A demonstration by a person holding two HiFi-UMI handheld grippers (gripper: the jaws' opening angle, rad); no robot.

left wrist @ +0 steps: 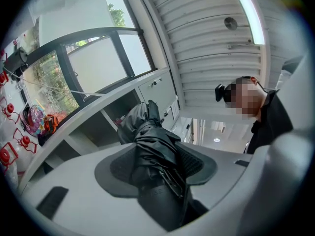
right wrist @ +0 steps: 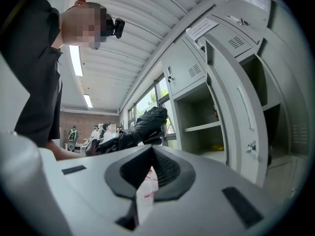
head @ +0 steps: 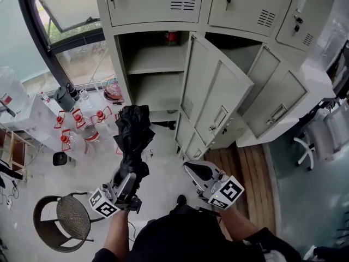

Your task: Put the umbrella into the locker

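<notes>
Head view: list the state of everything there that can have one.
umbrella: folded, held in the left gripper.
left gripper: shut on the umbrella.
right gripper: shut, empty.
locker door: swung open.
second door: open too.
upper lockers: shut.

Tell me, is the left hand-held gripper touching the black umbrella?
Touching. The left gripper view shows the umbrella pressed between the left hand-held gripper's pads.

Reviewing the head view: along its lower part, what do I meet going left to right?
Wicker chair → left tongs, shut on the folded black umbrella → right tongs.
</notes>
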